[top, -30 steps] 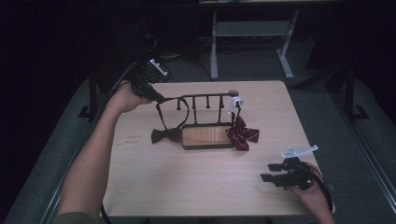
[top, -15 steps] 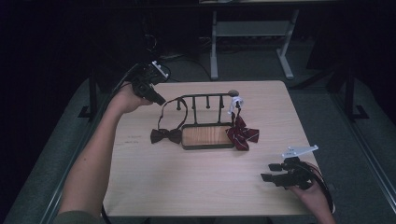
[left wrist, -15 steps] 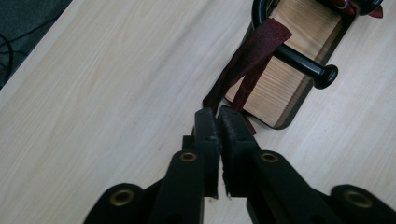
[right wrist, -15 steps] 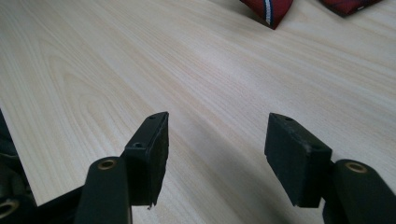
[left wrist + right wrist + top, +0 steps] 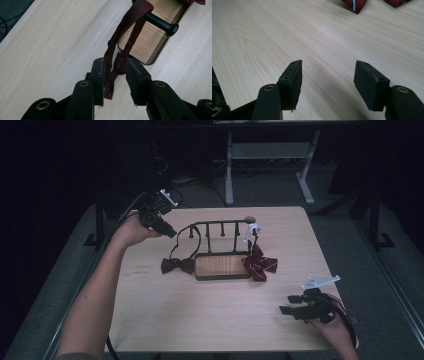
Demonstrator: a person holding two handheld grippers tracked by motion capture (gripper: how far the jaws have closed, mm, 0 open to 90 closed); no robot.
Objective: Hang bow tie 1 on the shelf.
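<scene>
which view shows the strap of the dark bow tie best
The left gripper view: the strap hangs looped over a black peg of the rack, running down between the left hand-held gripper's jaws, which have just been opening. The high view shows it as a thin loop from the rack to the bow. The right gripper view looks at bare table.

On the pale wooden surface [image 5: 165, 320] we see the black metal peg rack with its wood-inlaid base [image 5: 222, 266] at the middle, the dark brown bow tie [image 5: 177, 265] lying just left of that base, its strap looped over the rack's left end, and the dark red striped bow tie [image 5: 259, 264] against the base's right end.
</scene>
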